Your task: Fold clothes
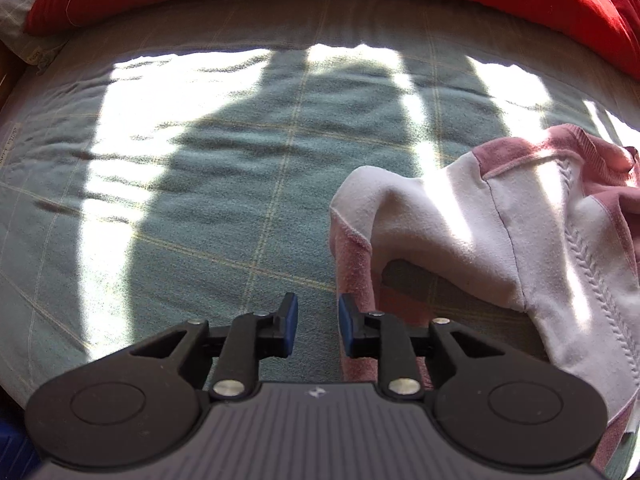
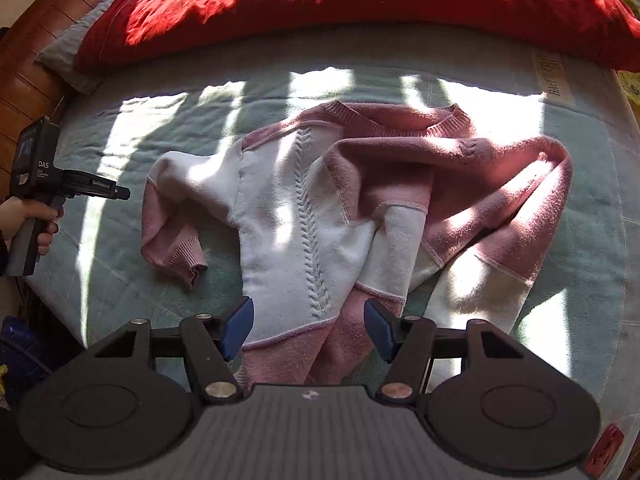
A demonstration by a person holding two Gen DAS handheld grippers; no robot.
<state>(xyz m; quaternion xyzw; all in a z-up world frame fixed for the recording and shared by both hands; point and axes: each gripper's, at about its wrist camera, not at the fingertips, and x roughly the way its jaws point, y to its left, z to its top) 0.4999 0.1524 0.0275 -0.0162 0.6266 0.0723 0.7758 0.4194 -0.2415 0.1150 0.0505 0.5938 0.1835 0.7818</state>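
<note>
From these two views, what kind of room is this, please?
Most likely a bedroom. The pink and white sweater lies crumpled on a bed covered by a green checked blanket, a large red pillow lies along its far edge, and a wooden headboard stands beside it.

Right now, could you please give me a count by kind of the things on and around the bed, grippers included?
Sweater, pink and white, crumpled: 1
Red pillow or cushion: 1
Green checked bedspread: 1
Grippers: 2, the left gripper and the right gripper, both open and empty
Total: 5
</note>
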